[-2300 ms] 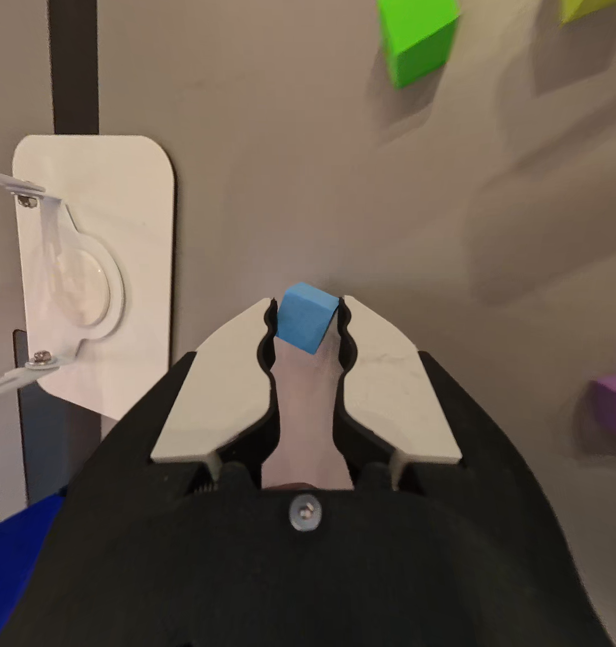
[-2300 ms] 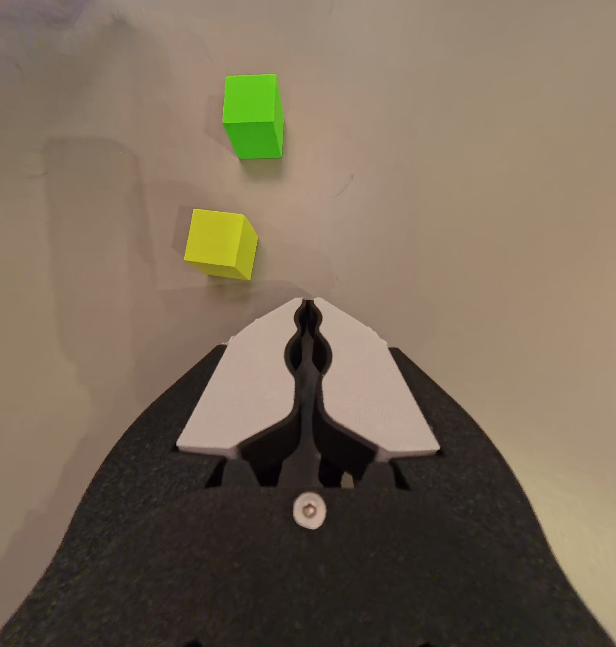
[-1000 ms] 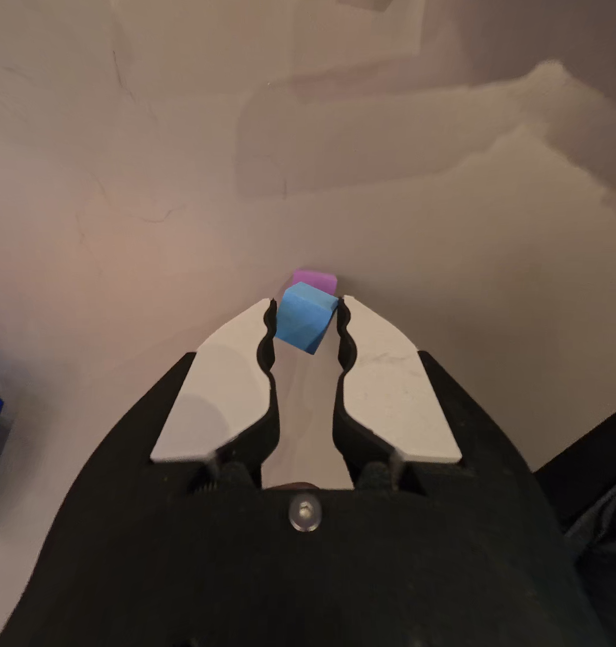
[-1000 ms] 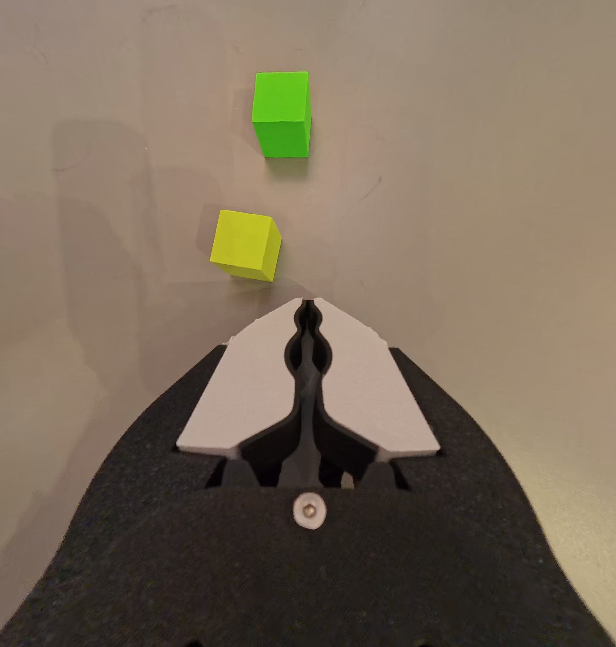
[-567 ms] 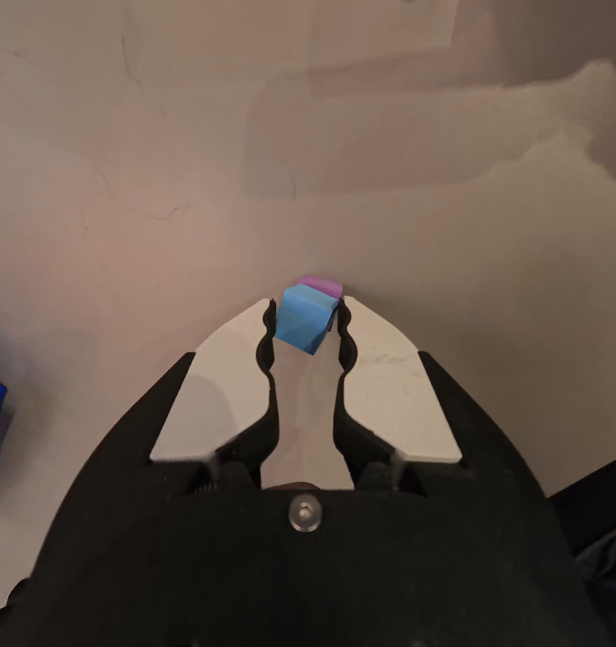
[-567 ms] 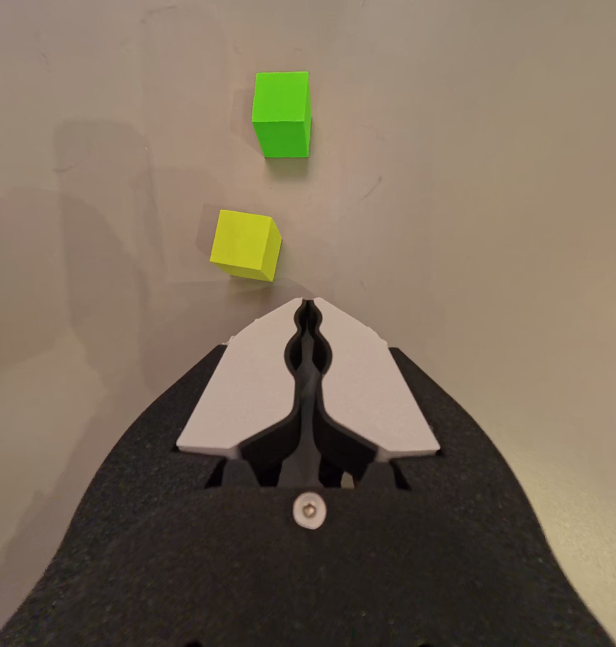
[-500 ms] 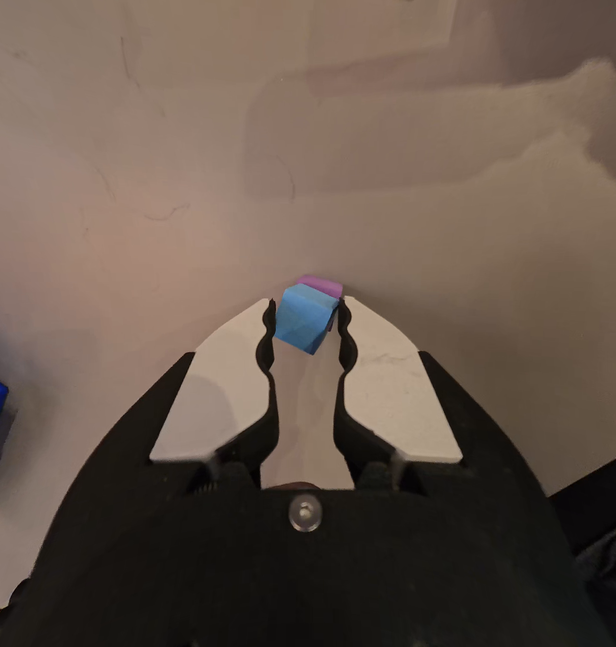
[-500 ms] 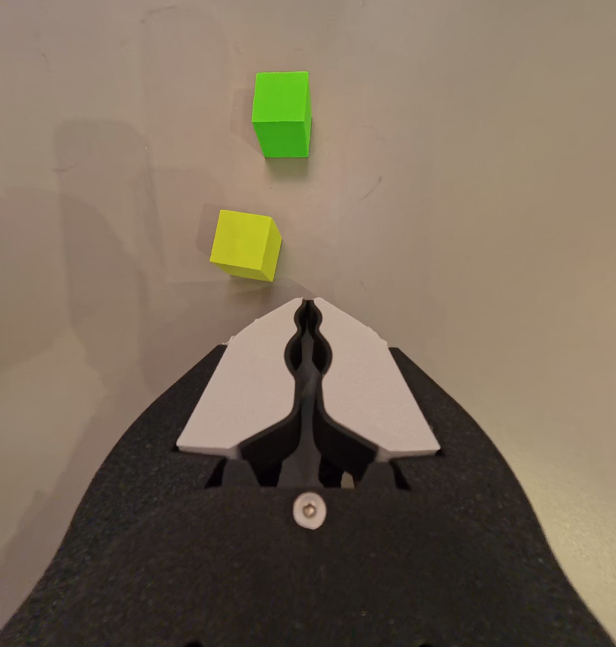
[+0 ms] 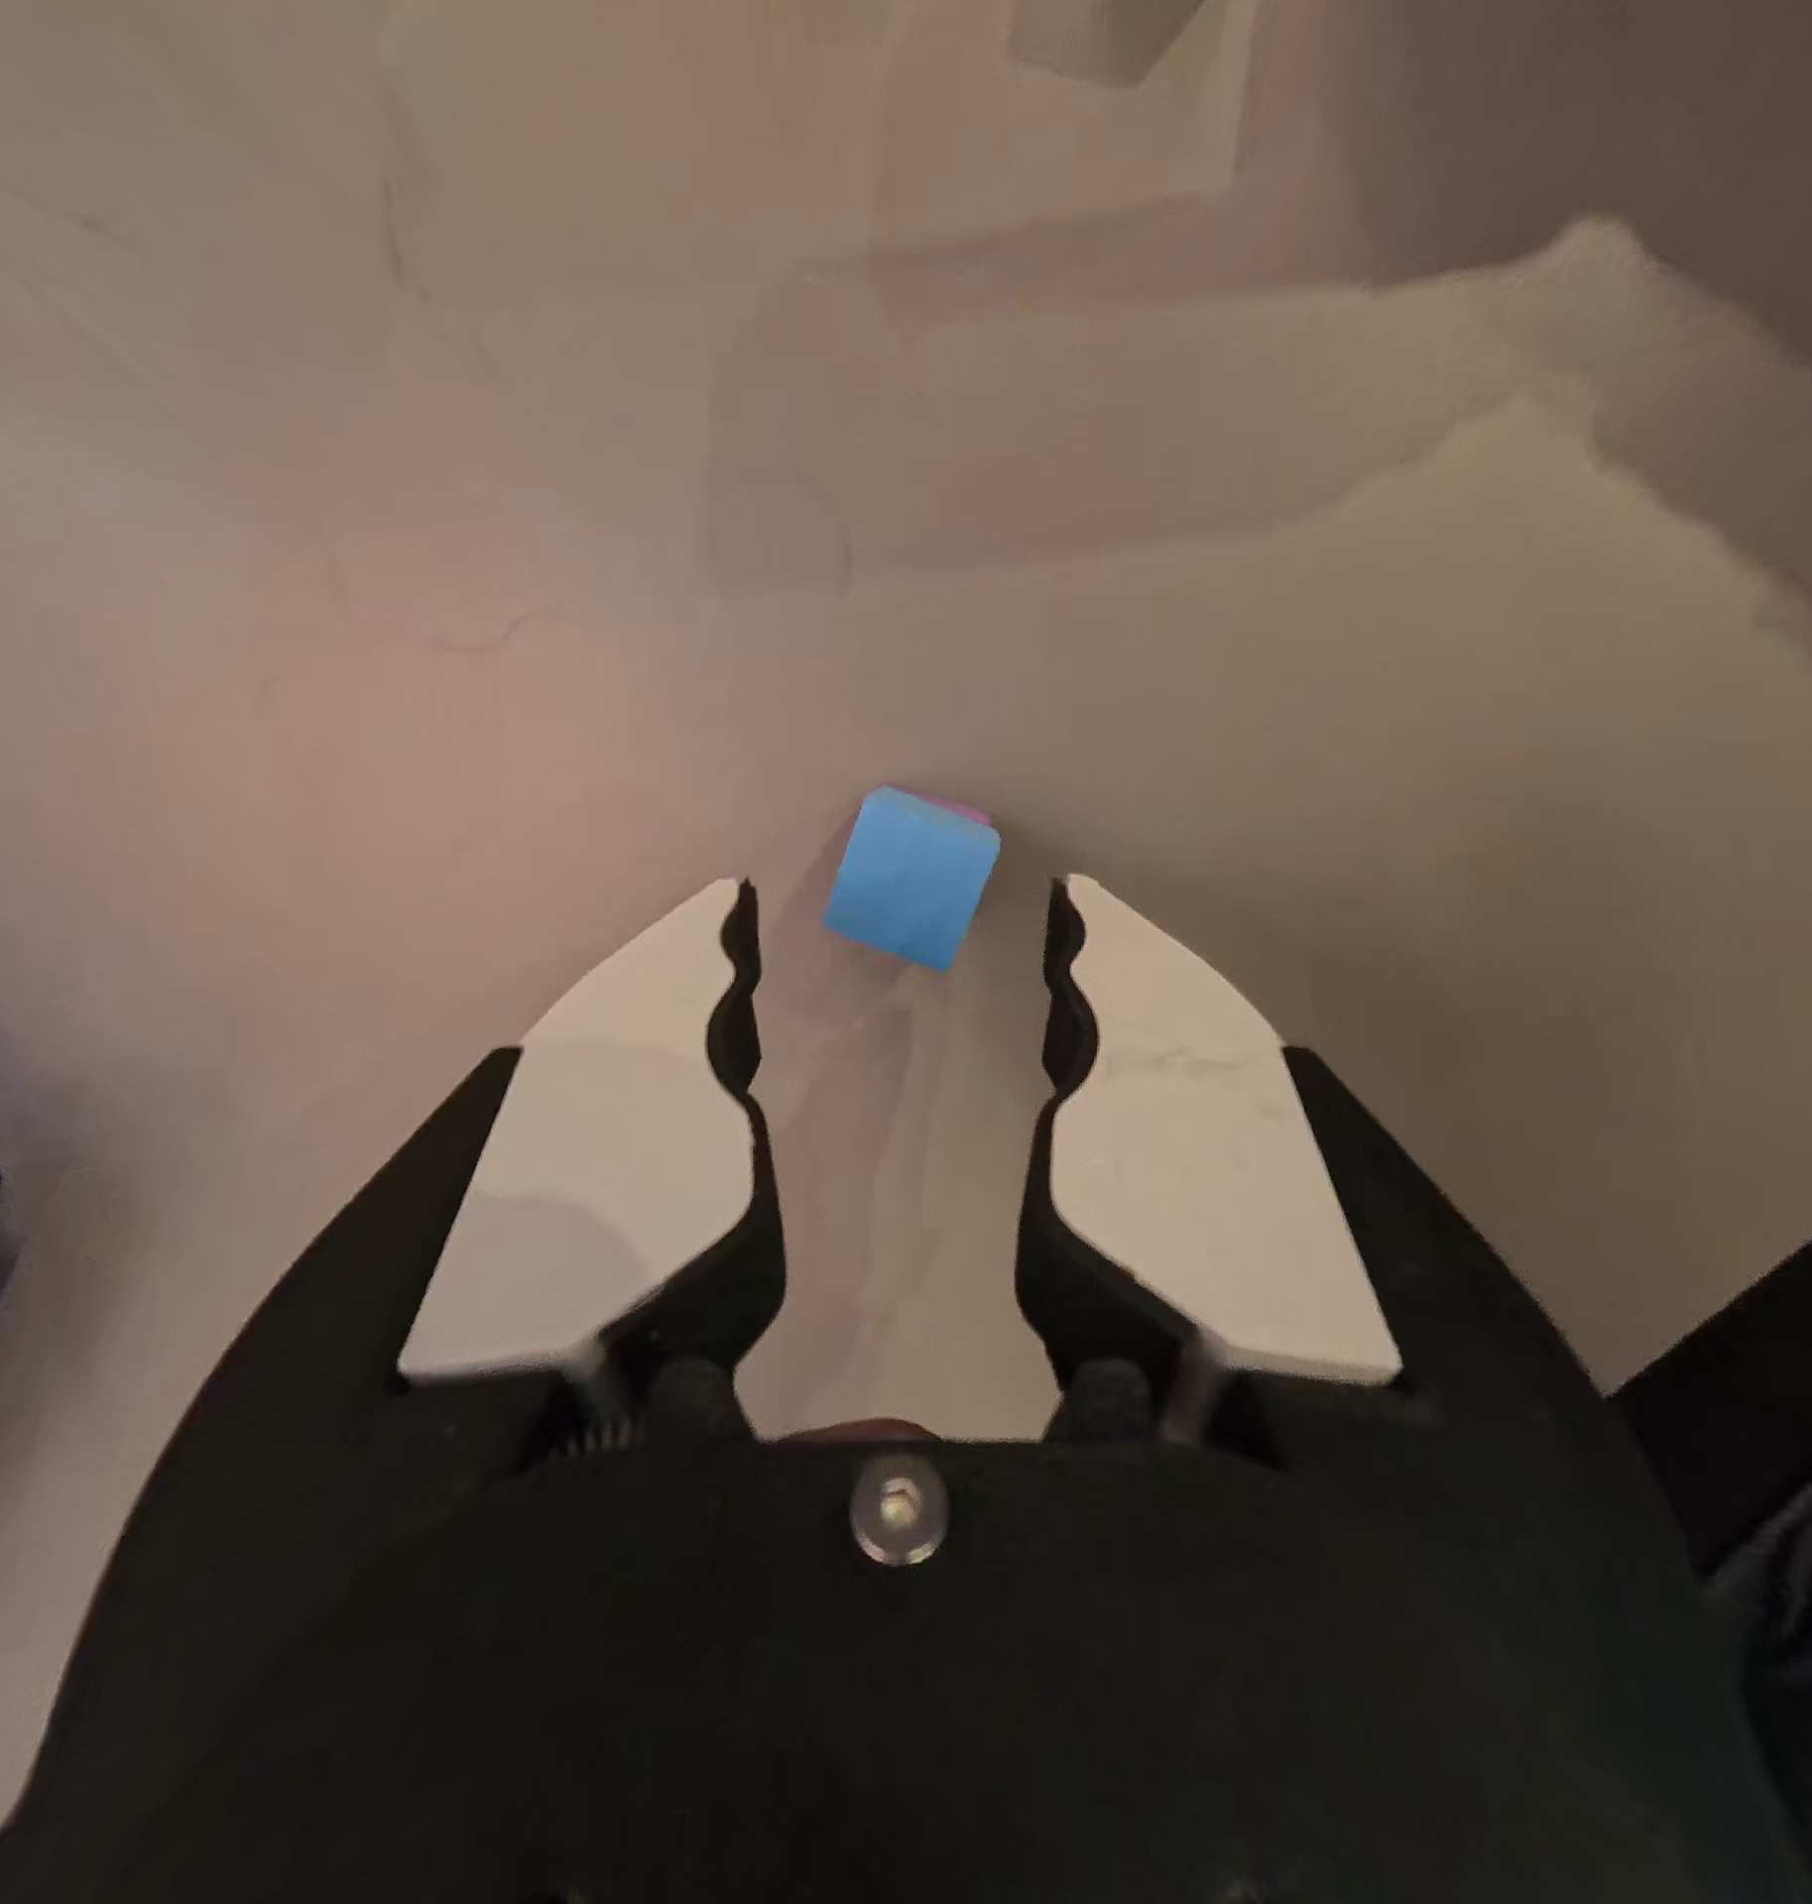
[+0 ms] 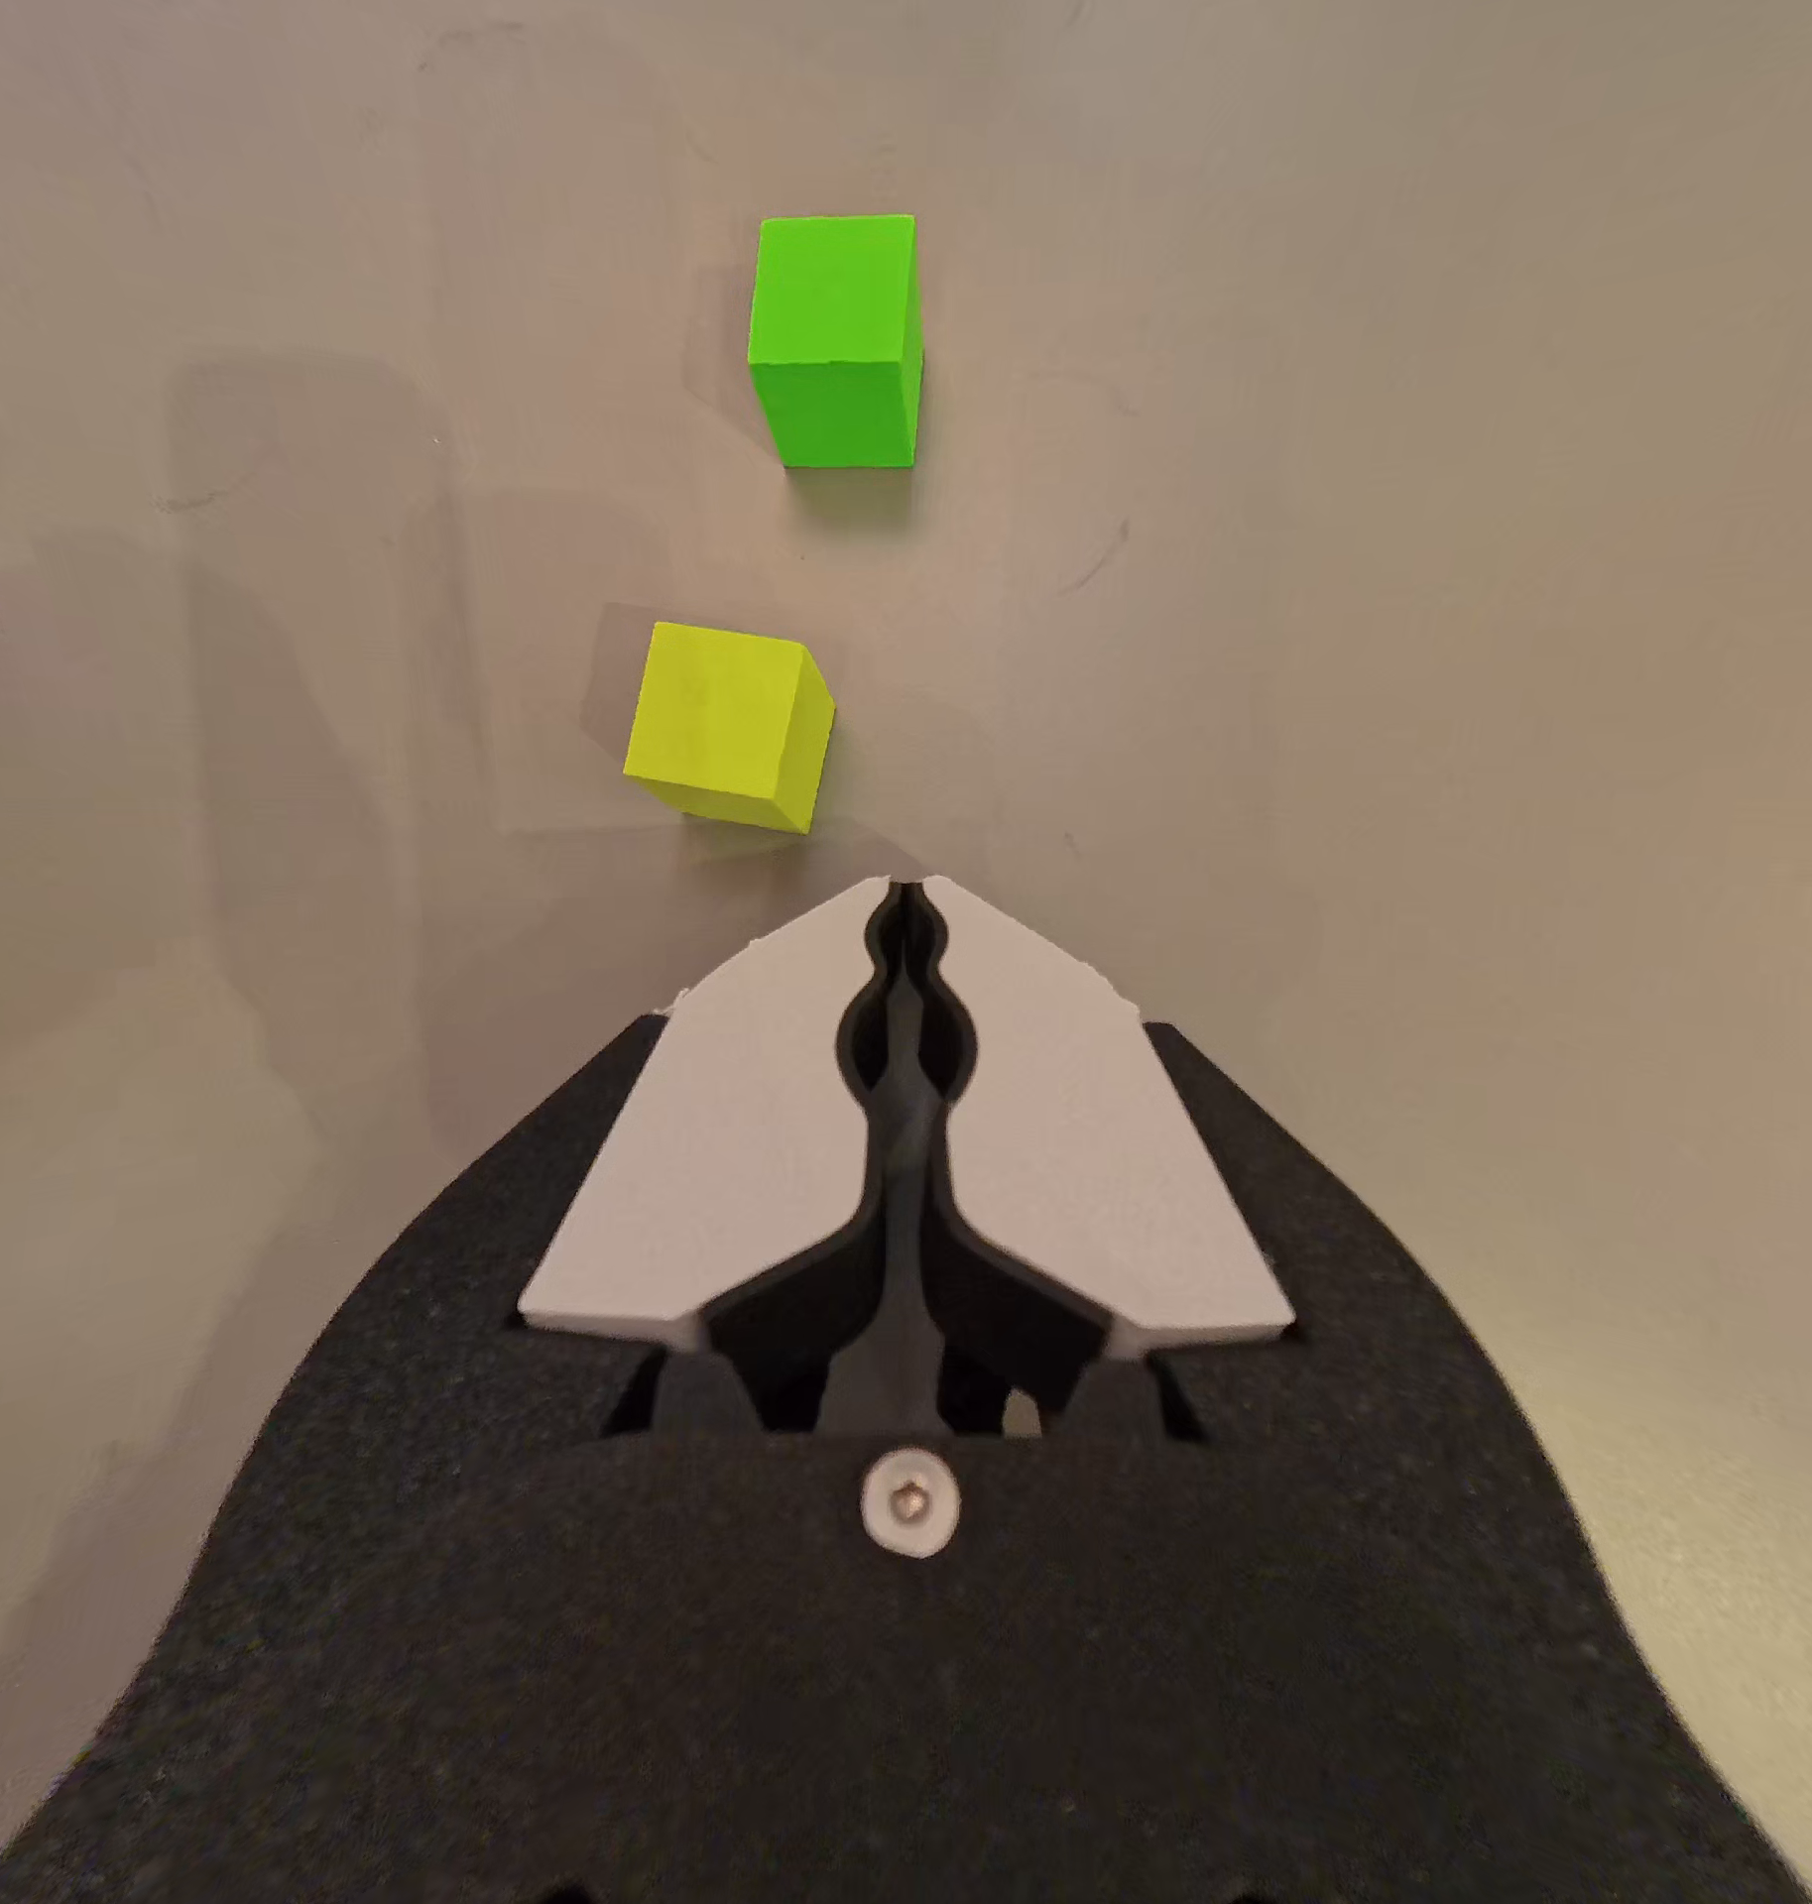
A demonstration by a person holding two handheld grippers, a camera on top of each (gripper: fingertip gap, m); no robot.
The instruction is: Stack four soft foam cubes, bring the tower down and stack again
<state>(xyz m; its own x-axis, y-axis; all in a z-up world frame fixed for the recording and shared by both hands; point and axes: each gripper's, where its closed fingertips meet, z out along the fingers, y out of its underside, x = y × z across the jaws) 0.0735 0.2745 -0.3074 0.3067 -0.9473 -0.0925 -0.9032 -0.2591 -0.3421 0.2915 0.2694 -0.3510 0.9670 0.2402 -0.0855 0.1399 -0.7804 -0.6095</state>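
left hand-held gripper (image 9: 903,891) newly spread, blue cube (image 9: 910,894) free between fingertips; right hand-held gripper (image 10: 907,884) closed, empty.

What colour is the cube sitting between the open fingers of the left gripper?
Light blue. The cube shows best in the left wrist view.

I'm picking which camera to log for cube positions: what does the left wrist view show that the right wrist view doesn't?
Only the left wrist view shows the blue cube on the purple cube, between the open left tongs, touching neither pad.

Only the right wrist view shows the green cube, the yellow cube and the shut right tongs.

Both share the grey table and a purple cube, only a sliver in each.
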